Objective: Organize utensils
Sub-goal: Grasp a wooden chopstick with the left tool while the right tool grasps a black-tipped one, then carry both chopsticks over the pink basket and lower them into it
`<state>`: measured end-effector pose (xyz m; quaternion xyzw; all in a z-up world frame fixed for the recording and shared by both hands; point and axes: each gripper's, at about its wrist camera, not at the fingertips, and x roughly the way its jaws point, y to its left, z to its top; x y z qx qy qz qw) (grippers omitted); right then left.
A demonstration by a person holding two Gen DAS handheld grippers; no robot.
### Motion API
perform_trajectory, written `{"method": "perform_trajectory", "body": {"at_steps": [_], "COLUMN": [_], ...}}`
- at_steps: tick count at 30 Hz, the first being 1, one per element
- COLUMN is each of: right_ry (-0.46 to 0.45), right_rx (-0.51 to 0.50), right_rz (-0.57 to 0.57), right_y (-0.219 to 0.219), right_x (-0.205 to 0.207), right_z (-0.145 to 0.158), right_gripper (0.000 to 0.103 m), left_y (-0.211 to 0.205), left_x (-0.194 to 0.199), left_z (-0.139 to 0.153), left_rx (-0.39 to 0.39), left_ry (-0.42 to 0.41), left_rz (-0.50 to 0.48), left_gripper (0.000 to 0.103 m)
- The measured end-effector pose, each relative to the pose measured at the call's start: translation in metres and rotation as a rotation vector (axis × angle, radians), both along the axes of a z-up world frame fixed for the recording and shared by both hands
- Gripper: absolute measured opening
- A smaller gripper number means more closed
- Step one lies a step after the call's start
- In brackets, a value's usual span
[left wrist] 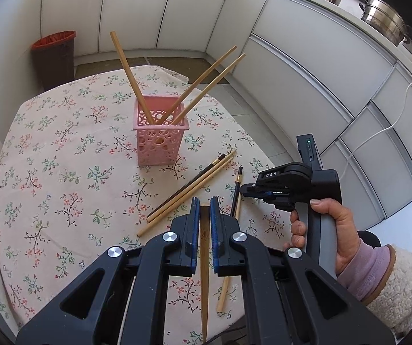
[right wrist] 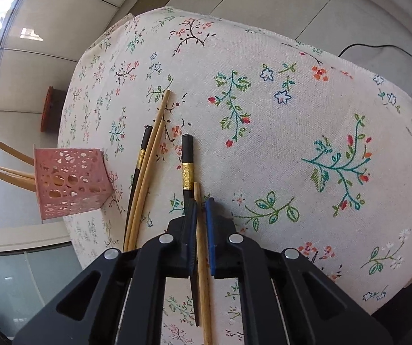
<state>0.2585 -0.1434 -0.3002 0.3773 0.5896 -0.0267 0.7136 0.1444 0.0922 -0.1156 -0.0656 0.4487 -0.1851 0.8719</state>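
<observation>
1. A bin (left wrist: 54, 57) with a red liner stands on the floor at the far left, past the counter (left wrist: 48, 178), which wears a cloth with little flowers.
2. A pink basket (left wrist: 160, 132) stands upright near the middle of the counter. Three wooden sticks (left wrist: 125, 69) lean out of it, one to the left and two to the right.
3. Just right of the basket, loose sticks (left wrist: 188, 189) lie flat in a bunch: two wooden ones and one black one, side by side and touching.
4. The left claw (left wrist: 204, 210) is nearly closed on a wooden chopstick (left wrist: 204, 273). The stick runs between the blue pads, and its blunt end pokes out at the tips (the thin end points back at the camera).
5. A black chopstick (right wrist: 187, 161) with a gold band lies next to another wooden one (right wrist: 201, 247).
6. The right claw (right wrist: 201, 204) is down over that pair, its pads a small gap apart with the wooden one between them. I cannot tell if it grips yet.
7. Two steel pots (left wrist: 384, 17) sit on a worktop at the far right.
</observation>
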Motion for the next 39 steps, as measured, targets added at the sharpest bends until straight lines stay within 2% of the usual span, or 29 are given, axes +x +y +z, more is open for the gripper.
{"method": "perform_trajectory", "body": {"at_steps": [4,7,11,15,17,22,30,34,39], "right_ry": [0.04,0.05,0.058,0.01,-0.018,-0.154,-0.395,-0.492,-0.58], "right_rx": [-0.119,-0.16,-0.148,-0.046,-0.025,-0.066,-0.127,-0.15,-0.138], "right_rz": [0.033,0.027,0.011,-0.021,-0.004,0.096,0.25,0.307,0.318], "right_y": [0.016,0.022,0.02,0.007,0.004,-0.002,-0.007,-0.001,0.003], "right_x": [0.007,0.01,0.01,0.002,-0.005,-0.036,-0.091,-0.103,-0.105], "right_z": [0.008,0.009,0.008,0.006,0.011,0.059,0.148,0.183,0.22], "right_gripper": [0.005,0.006,0.005,0.005,0.005,0.005,0.005,0.005,0.005], "left_y": [0.002,0.002,0.004,0.008,0.009,0.009,0.003,-0.003,-0.006], "left_x": [-0.001,-0.001,-0.003,-0.005,-0.007,-0.021,-0.037,-0.04,-0.037], "left_z": [0.001,0.002,0.004,0.01,0.015,0.034,0.06,0.077,0.1], "left_rx": [-0.005,-0.007,-0.006,-0.021,-0.025,-0.025,-0.002,0.019,0.045], "left_ry": [-0.004,-0.009,-0.016,-0.034,-0.053,-0.114,-0.16,-0.183,-0.223], "left_rz": [0.002,0.001,0.006,0.031,0.043,0.074,0.116,0.126,0.144], "left_gripper": [0.007,0.007,0.007,0.007,0.007,0.007,0.007,0.007,0.007]}}
